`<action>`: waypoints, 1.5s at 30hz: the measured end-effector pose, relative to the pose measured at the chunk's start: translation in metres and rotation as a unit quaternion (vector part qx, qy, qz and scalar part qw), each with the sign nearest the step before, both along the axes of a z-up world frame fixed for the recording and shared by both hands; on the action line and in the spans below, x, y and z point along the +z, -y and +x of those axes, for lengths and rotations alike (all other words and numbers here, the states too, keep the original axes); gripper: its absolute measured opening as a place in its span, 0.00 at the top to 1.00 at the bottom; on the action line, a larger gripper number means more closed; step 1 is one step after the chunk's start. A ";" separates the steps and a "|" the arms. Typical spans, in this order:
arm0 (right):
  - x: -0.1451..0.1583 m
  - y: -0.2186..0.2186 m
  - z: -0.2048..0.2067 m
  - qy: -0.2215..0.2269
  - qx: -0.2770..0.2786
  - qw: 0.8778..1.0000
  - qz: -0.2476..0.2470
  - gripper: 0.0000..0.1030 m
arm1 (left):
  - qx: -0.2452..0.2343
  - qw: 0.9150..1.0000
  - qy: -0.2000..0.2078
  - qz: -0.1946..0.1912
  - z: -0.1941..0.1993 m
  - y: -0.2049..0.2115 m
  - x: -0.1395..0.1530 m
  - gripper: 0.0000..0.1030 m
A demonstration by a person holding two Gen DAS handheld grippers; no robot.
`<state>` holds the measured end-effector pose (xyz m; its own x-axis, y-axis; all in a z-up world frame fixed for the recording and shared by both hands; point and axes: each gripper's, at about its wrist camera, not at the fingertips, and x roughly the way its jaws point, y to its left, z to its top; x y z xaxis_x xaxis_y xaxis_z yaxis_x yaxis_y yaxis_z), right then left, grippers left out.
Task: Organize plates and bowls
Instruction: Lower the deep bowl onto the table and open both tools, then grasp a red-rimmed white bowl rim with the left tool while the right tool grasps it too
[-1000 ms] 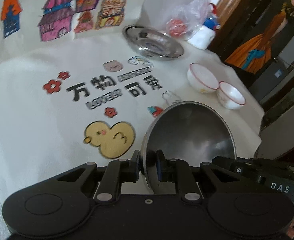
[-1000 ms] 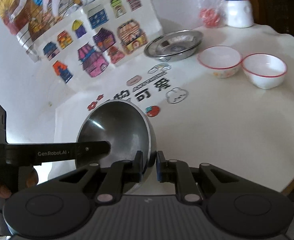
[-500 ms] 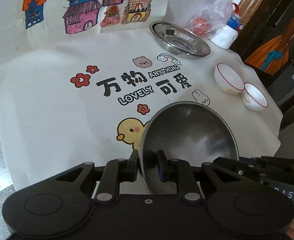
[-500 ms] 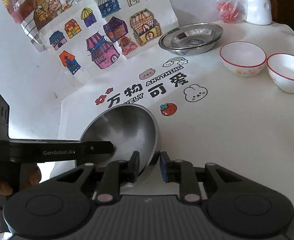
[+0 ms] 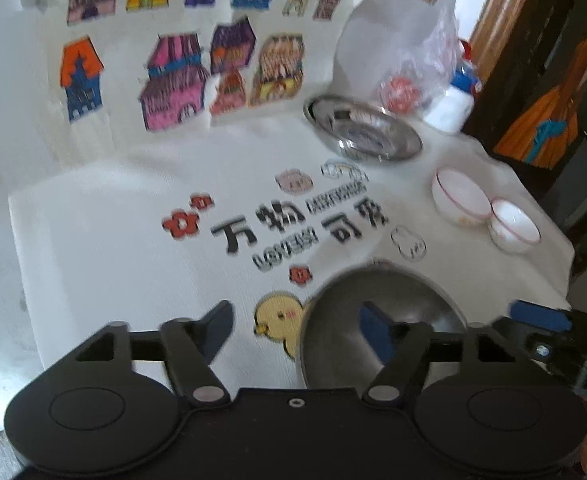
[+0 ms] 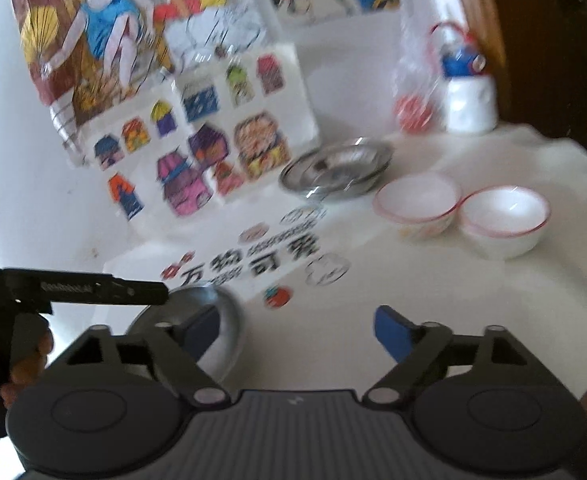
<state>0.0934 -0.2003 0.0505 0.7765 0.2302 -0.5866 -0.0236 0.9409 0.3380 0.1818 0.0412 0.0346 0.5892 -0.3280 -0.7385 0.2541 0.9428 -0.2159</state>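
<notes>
Looks like a home, prob. a dining corner in a family room; a table is covered w/ a white cloth [image 5: 93, 248] printed w/ cartoon flowers, a yellow duck [image 5: 279, 322] and Chinese lettering; kids' coloured drawings of houses [image 5: 173, 84] hang on the white wall [image 6: 21, 208] behind, plus cartoon figure posters [image 6: 93, 32] higher up; everyday tableware sits out: stacked steel plates [image 6: 335, 168], two white red-rimmed bowls [image 6: 501, 220] side by side, a steel bowl [image 5: 377, 332] near the table edge; a clear plastic bag [image 5: 425, 64] w/ sth red inside and a white bottle w/ blue cap [image 6: 469, 96] stand at the back; dark wood frame [image 5: 489, 20] at right.
</notes>
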 end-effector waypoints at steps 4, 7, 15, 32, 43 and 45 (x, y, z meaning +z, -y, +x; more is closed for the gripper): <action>0.002 0.022 -0.006 0.024 -0.026 0.999 -0.005 0.05 | -0.004 1.000 0.022 0.003 0.008 0.012 0.011 0.18; 0.002 0.044 -0.011 0.036 -0.055 0.998 -0.007 0.03 | -0.017 0.999 0.035 0.004 0.017 0.029 0.018 0.14; -0.004 0.114 -0.009 0.036 -0.141 0.989 -0.034 0.01 | -0.060 0.998 0.029 -0.015 0.040 0.091 0.026 0.06; -0.032 0.194 0.054 -0.001 -0.113 0.991 -0.069 0.01 | -0.092 0.995 -0.035 -0.021 0.065 0.224 -0.004 0.01; -0.040 0.204 0.073 -0.007 -0.074 0.995 -0.065 0.14 | -0.025 0.991 -0.103 -0.078 0.081 0.249 -0.024 0.13; -0.043 0.203 0.076 -0.010 -0.069 0.996 -0.062 0.16 | -0.011 0.990 -0.108 -0.089 0.083 0.250 -0.027 0.16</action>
